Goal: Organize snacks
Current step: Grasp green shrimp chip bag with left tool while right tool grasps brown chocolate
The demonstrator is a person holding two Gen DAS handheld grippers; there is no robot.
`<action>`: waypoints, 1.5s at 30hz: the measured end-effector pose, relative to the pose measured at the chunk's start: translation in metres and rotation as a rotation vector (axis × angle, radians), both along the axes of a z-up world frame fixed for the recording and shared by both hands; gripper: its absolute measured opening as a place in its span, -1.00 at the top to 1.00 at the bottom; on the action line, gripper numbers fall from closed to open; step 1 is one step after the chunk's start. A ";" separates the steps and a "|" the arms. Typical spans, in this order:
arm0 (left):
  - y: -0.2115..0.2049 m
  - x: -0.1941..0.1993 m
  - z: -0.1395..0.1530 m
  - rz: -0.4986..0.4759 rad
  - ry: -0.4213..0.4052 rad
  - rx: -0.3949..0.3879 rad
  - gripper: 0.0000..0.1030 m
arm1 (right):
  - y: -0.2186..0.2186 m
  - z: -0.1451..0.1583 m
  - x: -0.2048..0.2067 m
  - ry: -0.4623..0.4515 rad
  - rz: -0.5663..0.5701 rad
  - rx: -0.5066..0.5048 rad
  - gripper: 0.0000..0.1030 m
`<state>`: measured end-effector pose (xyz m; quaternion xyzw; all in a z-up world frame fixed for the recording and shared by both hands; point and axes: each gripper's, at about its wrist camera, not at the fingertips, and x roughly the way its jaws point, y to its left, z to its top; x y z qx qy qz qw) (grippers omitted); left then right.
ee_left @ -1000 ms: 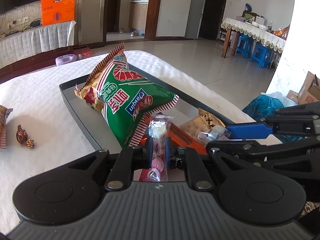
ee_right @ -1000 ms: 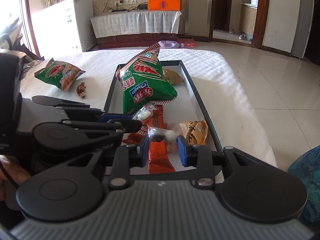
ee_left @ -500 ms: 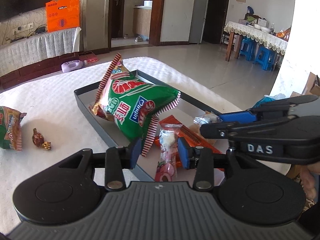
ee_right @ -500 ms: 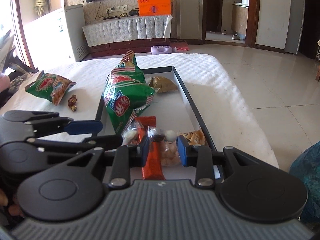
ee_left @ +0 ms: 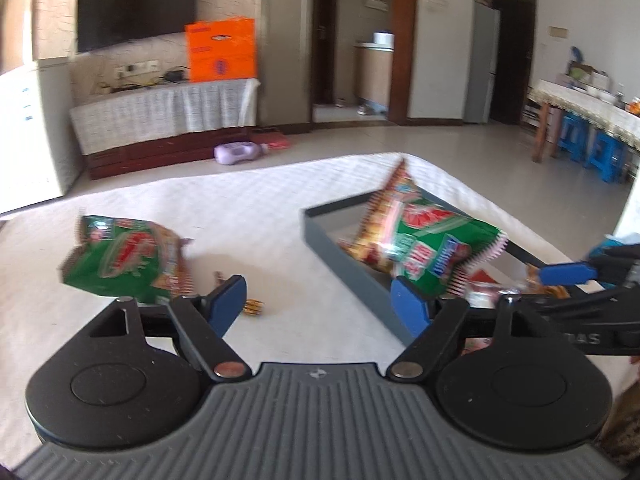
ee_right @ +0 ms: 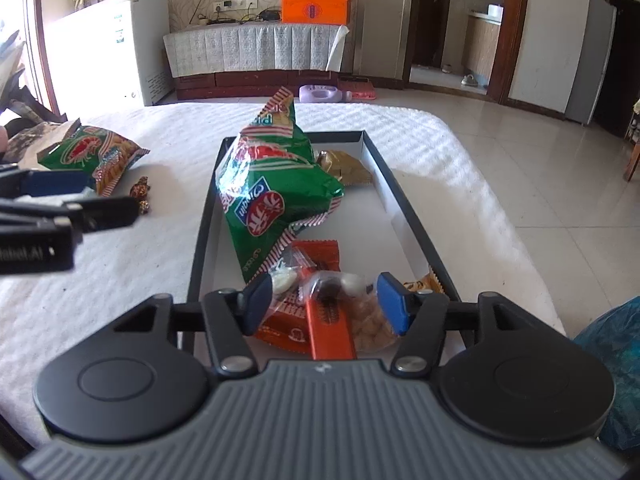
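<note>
on the white quilted table, a dark tray holds snacks

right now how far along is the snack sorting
Mostly done: the dark rectangular tray already holds a big green crisp bag, a gold packet, orange wrappers and small clear sweet packets. Nothing is in hand; the left gripper and right gripper are both opening with empty fingers. Left: a second green bag and a brown foil candy on the white cloth.
</note>
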<state>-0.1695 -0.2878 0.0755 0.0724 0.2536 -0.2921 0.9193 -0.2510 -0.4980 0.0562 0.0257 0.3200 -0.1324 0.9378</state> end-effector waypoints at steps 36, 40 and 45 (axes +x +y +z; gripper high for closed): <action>0.111 0.123 -0.009 0.380 0.075 0.001 -0.95 | 0.131 -0.003 0.103 -0.021 0.382 -0.008 -0.20; 0.107 0.143 -0.019 0.366 0.089 0.016 -0.95 | 0.126 -0.019 0.132 0.018 0.355 0.011 -0.20; 0.101 0.165 -0.034 0.325 0.147 -0.009 -0.95 | 0.124 -0.032 0.161 0.038 0.345 0.028 -0.20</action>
